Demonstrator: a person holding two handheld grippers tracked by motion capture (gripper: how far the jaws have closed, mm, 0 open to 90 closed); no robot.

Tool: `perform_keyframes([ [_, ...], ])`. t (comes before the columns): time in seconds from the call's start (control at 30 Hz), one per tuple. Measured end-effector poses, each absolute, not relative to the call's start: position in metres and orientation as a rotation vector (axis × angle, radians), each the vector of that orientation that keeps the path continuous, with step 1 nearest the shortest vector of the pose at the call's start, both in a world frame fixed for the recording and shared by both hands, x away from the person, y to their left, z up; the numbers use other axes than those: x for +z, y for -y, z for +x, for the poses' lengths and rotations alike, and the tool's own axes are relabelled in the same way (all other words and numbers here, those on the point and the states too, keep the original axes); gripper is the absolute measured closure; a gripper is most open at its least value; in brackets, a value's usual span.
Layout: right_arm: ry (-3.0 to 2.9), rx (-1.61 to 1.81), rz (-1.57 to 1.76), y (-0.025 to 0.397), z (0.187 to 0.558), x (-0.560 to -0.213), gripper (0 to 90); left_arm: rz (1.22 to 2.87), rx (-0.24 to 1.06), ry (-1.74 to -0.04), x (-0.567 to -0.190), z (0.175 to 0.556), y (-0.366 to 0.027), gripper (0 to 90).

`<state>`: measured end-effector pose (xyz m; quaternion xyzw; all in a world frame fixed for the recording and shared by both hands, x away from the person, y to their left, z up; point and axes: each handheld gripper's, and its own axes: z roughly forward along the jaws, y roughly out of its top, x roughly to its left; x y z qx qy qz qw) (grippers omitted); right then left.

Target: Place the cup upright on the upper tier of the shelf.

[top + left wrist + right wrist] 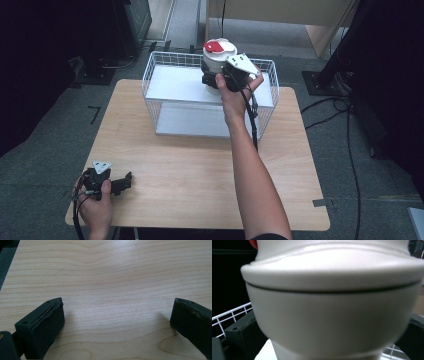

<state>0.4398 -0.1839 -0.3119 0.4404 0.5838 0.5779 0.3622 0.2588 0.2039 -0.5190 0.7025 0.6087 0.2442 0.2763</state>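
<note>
A white round container (218,56) with a red patch on its lid is held above the white wire basket (160,75) at the table's far side. My right gripper (214,80) is shut on the container's body, whose wide lid and pale wall (332,322) sit between the two black jaws. My left gripper (127,181) rests near the table's front left corner. It stands open over bare wood (117,315), with nothing between its jaws.
The wooden table (190,175) has bare surface between the basket and the front edge. Black stands and cables (345,107) lie on the floor to the right. Dark equipment (120,30) stands at the back left.
</note>
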Motion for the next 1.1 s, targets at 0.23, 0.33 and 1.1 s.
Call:
perform_keyframes([
  [0.23, -1.51, 1.488, 1.136, 0.192, 0.433, -0.317, 0.0, 1.888, 0.655, -1.634, -0.519, 0.259, -0.204, 0.0],
  [0.33, -1.517, 1.491, 1.127, 0.194, 0.429, -0.319, 0.0, 1.89, 0.655, -1.633, -0.519, 0.259, -0.204, 0.0],
  [1.1, -1.546, 1.522, 1.092, 0.205, 0.393, -0.334, 0.0, 1.892, 0.655, -1.633, -0.519, 0.259, -0.204, 0.0],
])
